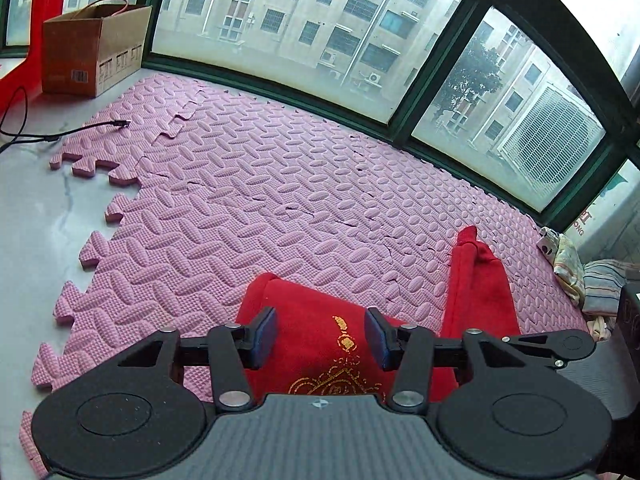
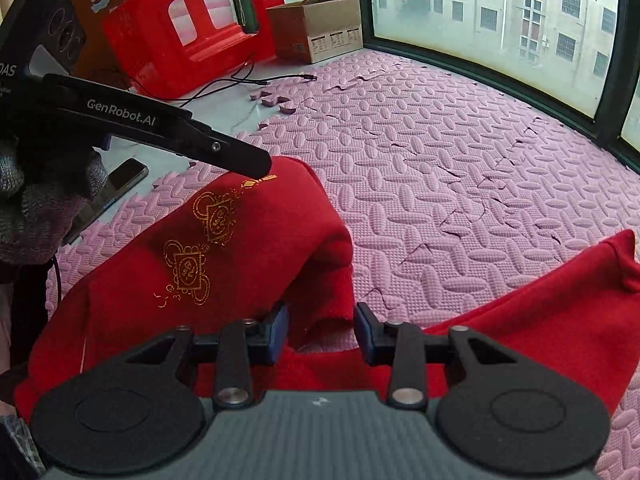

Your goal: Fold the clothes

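Note:
A red garment with gold embroidery (image 2: 224,264) lies crumpled on the pink foam mat (image 2: 420,168). In the left wrist view the garment (image 1: 316,344) sits under my left gripper (image 1: 321,338), which is open and hovers just above the fabric. A red sleeve (image 1: 476,288) stretches away to its right. My right gripper (image 2: 321,330) is open, its jaws on either side of a raised fold of the garment. The sleeve (image 2: 540,320) lies to its right. The left gripper's body (image 2: 168,128) shows above the embroidery.
A cardboard box (image 1: 92,56) stands at the far left by the window (image 1: 320,32). A black cable (image 1: 60,134) lies on the grey floor. A red plastic stool (image 2: 192,32) and a phone (image 2: 116,184) are at left. Folded clothes (image 1: 580,276) pile at the right edge.

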A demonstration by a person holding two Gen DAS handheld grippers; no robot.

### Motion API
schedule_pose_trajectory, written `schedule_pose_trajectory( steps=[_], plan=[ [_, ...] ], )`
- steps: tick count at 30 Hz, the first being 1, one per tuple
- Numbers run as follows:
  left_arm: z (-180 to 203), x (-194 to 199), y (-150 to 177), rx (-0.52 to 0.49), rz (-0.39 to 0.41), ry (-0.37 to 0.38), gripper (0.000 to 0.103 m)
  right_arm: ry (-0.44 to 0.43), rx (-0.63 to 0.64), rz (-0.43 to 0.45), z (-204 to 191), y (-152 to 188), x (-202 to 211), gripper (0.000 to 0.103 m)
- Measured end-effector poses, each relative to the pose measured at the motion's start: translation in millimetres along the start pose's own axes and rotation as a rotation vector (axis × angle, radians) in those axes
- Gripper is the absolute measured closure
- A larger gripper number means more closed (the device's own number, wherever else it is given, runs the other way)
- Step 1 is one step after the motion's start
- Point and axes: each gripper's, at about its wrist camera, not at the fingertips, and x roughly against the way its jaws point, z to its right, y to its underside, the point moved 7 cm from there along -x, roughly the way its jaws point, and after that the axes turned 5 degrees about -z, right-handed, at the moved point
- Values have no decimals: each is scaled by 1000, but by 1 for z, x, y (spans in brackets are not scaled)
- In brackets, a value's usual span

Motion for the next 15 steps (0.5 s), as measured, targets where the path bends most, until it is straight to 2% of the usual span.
schedule_pose_trajectory(
  steps=[1, 4, 7, 9, 13, 15],
  plan=[
    [-1, -2, 3, 3, -12, 9, 86, 3, 0, 0, 1, -1, -2, 67],
    [-5, -3, 11, 10, -31, 24, 95, -8, -14, -11, 7, -2, -12, 67],
    [-8, -1, 13, 18, -29, 35, 95, -12, -6, -22, 7, -2, -19, 72],
    [-10, 2, 12, 23, -19, 37, 95, 1, 8, -29, 7, -4, -22, 96],
    [-14, 7, 10, 25, -2, 39, 95, 143, 125, 0, 5, -18, -8, 100],
    [-14, 8, 11, 19, 1, 42, 96, 256, 210, 35, 9, -32, 3, 103]
  ],
)
